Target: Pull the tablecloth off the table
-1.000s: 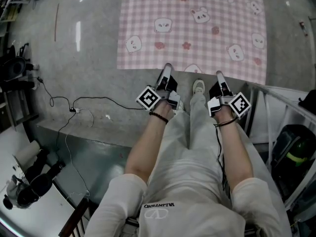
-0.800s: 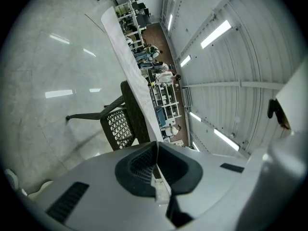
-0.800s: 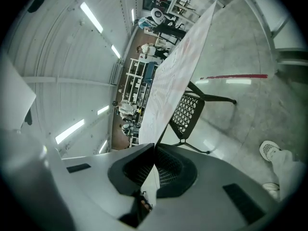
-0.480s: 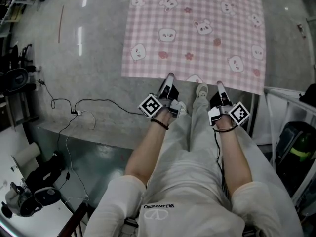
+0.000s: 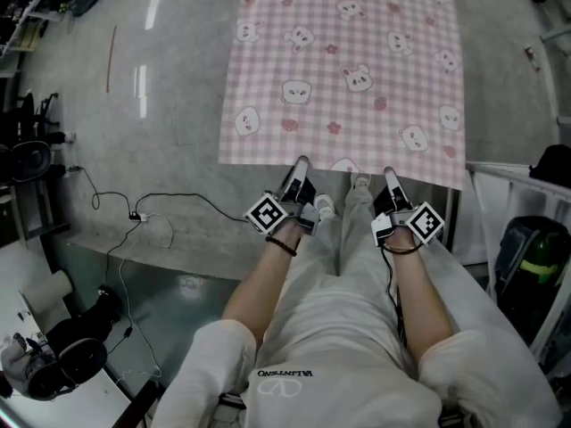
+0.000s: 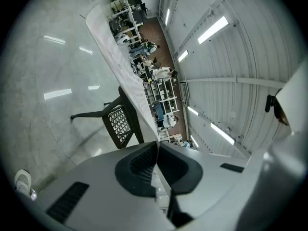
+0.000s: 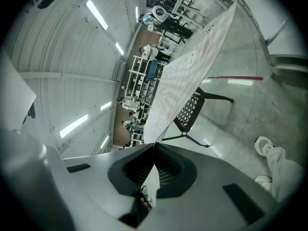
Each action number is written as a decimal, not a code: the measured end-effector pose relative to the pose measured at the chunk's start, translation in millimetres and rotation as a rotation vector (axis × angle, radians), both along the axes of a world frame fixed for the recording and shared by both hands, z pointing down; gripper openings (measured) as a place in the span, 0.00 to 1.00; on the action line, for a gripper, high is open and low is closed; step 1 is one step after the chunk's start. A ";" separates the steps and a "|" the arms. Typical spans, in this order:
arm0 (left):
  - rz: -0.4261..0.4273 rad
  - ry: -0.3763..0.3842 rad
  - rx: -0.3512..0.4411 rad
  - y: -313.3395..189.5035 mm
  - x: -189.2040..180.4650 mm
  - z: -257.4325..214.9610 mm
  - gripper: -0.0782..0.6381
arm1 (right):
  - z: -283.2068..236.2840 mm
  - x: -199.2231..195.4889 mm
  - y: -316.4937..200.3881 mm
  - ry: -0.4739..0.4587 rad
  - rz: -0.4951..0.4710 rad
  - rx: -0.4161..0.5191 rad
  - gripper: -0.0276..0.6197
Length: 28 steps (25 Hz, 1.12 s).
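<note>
Left gripper [image 5: 302, 162] and right gripper [image 5: 390, 173], seen from the head view, are each closed tight on the near hem of the pink checked tablecloth [image 5: 348, 61]. The cloth stretches flat away from the person, above a grey floor [image 5: 161, 123]. No bench shows beneath it, so whether the far end lies on one cannot be told. A cable [image 5: 134, 194] trails on the floor to the left, and a backward step could catch it.

In the left gripper view, the left gripper [image 6: 157, 146] has its jaws together with only a thin edge of tablecloth [image 6: 111, 52] between them. So slim a bite could slip if the pull turns sharp. A black mesh chair [image 6: 118, 124] stands just under the sheet.

In the right gripper view, the right gripper [image 7: 154, 155] pinches the hem likewise, and the tablecloth [image 7: 192, 66] rises away over the same chair [image 7: 190, 112]. A sagging cloth could snag on its back, and an uneven pull between the hands would skew the sheet.
</note>
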<state>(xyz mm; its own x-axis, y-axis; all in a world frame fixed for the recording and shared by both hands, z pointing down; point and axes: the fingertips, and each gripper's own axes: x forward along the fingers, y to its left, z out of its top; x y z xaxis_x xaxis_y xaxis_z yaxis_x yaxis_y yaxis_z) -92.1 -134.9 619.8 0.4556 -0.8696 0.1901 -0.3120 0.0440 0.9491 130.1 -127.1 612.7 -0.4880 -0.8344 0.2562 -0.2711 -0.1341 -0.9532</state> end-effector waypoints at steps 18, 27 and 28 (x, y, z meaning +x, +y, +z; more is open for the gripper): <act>0.164 -0.085 0.123 79.1 -2.8 -102.3 0.11 | -92.3 -8.7 90.3 0.005 -0.076 0.093 0.06; 0.234 -0.085 0.146 116.0 10.3 -145.4 0.11 | -134.8 0.2 122.3 -0.008 -0.099 0.129 0.06; 0.242 -0.088 0.149 119.2 11.8 -149.7 0.11 | -139.6 1.1 124.9 -0.012 -0.105 0.135 0.06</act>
<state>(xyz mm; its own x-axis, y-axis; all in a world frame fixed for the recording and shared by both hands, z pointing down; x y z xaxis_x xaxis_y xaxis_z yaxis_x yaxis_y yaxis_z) -80.3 -15.7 470.1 0.6404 -0.7591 0.1167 -0.3783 -0.1795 0.9081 131.2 -2.1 473.0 -0.5766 -0.8050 0.1392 -0.2658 0.0238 -0.9637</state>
